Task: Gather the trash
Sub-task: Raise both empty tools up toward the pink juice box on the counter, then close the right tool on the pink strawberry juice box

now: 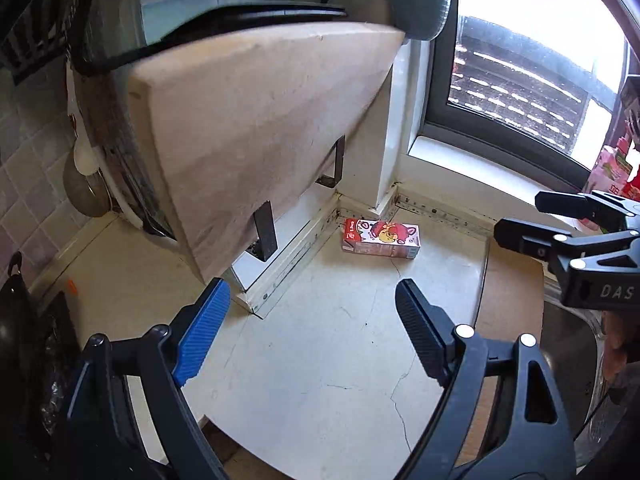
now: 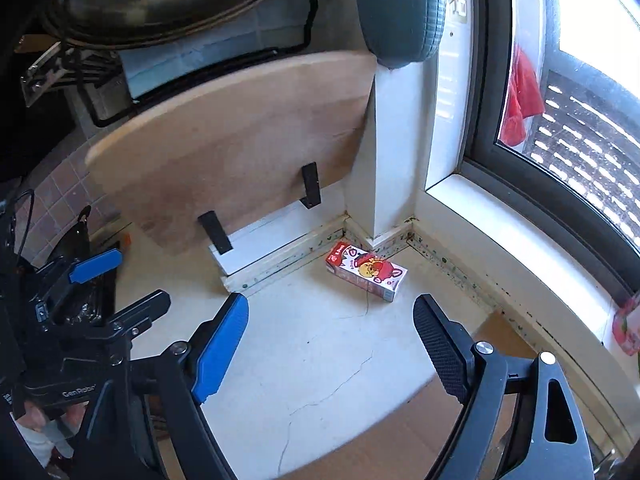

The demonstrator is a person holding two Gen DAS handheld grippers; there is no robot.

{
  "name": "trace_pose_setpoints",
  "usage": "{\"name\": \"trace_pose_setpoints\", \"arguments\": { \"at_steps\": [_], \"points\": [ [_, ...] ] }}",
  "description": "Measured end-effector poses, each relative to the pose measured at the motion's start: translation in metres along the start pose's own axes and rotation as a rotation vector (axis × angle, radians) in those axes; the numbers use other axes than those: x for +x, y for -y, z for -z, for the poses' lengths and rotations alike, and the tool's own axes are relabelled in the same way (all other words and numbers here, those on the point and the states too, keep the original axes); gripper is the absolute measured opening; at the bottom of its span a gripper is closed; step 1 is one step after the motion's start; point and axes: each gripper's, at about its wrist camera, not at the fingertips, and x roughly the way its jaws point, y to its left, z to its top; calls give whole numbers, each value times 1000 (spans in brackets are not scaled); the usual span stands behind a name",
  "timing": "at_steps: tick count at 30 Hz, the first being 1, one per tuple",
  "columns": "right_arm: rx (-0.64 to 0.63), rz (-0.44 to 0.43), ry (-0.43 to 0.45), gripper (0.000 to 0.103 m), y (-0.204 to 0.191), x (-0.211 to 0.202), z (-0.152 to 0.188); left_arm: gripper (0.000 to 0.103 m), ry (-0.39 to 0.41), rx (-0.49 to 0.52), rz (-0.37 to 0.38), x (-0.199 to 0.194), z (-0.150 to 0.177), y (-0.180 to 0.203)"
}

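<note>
A small red and white drink carton (image 1: pixel 382 239) (image 2: pixel 366 271) with a cartoon print lies flat on the white cracked countertop (image 1: pixel 320 360), in the corner below the window. My left gripper (image 1: pixel 312 292) is open, with nothing between its blue and black fingers, and the carton sits well ahead of it. My right gripper (image 2: pixel 330 304) is also open and empty, with the carton just beyond its fingertips. Each gripper shows in the other's view: the right gripper (image 1: pixel 518 216) at the right edge, the left gripper (image 2: pixel 144 277) at the left, both apart from the carton.
A wooden cutting board (image 1: pixel 260 120) (image 2: pixel 240 140) leans on two black brackets against the back wall. A grey-green hanging pot (image 2: pixel 400 12) is above the corner. Pink packages (image 1: pixel 612 168) stand on the windowsill. A brown board (image 1: pixel 512 280) and a metal sink (image 1: pixel 576 340) lie to the right.
</note>
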Motion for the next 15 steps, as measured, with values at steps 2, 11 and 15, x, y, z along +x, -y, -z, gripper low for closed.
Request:
{"name": "trace_pose_setpoints", "arguments": {
  "at_steps": [2, 11, 15],
  "points": [
    [-23, -9, -26, 86, 14, 33, -3, 83, -16, -38, -3, 25, 3, 4],
    [-162, 42, -95, 86, 64, 179, 8, 83, -49, -176, -65, 119, 32, 21],
    [-210, 20, -132, 86, 76, 235, 14, 83, -74, -229, -101, 152, 42, 16]
  ]
}}
